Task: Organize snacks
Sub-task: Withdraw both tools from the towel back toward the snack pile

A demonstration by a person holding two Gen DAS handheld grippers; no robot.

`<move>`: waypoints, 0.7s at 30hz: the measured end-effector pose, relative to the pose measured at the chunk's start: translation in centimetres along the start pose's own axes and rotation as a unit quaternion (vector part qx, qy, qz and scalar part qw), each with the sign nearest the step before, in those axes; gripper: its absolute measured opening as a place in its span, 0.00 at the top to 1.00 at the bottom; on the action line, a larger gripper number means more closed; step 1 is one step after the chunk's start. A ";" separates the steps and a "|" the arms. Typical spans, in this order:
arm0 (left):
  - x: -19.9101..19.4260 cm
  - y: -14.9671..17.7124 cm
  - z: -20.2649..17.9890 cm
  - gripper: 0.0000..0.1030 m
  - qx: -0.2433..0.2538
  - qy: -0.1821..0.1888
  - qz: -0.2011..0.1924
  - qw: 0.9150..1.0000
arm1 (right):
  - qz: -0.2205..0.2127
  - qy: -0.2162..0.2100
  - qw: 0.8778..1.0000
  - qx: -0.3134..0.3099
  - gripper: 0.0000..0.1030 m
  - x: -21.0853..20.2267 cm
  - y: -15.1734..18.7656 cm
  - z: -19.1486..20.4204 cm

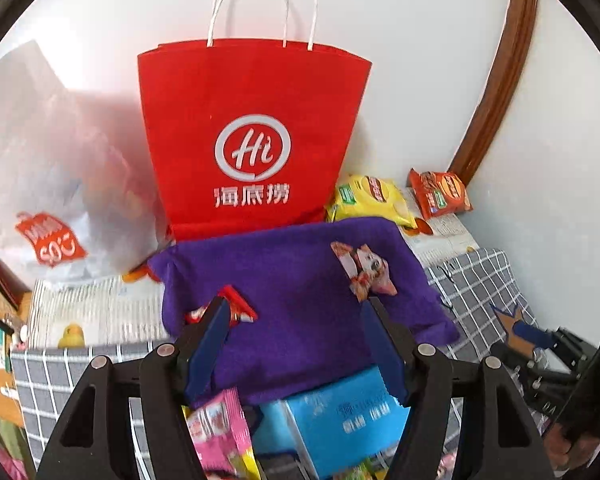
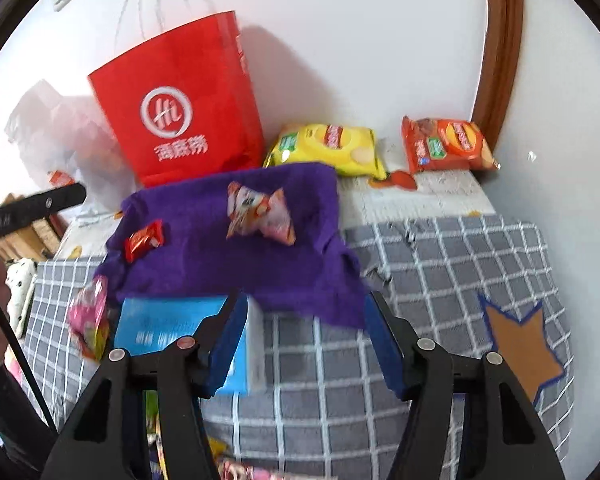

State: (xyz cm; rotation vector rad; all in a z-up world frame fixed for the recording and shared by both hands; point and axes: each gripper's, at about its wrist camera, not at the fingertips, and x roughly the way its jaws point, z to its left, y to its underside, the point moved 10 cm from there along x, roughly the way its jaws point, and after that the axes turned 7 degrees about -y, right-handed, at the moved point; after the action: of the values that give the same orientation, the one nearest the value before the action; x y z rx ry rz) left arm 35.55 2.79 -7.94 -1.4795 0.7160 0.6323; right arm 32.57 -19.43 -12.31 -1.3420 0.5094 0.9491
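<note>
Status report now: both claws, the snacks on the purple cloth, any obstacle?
Left claw and right claw open, empty. Two small snacks lie on purple cloth. Blue box close below cloth.

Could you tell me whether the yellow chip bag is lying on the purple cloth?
No, the yellow chip bag lies beyond the purple cloth, against the wall.

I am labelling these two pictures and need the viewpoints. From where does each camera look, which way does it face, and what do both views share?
Left wrist: sits on the left gripper, faces forward and down at the purple cloth before the red paper bag; its open fingers show.
Right wrist: sits on the right gripper, faces forward and down at the checked cover; its open fingers show.
Shared: bag, cloth, yellow chip packet, blue box.
</note>
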 end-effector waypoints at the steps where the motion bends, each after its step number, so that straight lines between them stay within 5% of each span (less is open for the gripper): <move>1: -0.4 0.5 0.0 0.36 0.001 -0.001 0.000 1.000 | 0.002 -0.006 1.000 -0.004 0.41 -0.1 0.8 0.2; 7: -2.7 3.6 0.0 0.36 0.000 -0.017 0.004 1.000 | 0.014 -0.014 0.999 -0.033 0.41 -0.6 5.6 1.0; 12: -4.1 6.7 0.5 0.36 0.007 -0.041 0.012 0.999 | 0.030 -0.054 0.997 -0.046 0.56 -0.1 9.2 2.0; 21: -6.1 11.2 1.1 0.36 -0.014 -0.050 0.025 0.998 | 0.075 -0.104 0.990 -0.055 0.61 3.1 13.2 2.9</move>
State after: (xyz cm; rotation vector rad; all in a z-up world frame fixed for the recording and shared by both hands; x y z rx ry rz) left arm 23.12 4.34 -10.71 -1.4485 0.6706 0.7518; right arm 22.97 -16.41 -21.84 -1.2983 0.4071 1.2418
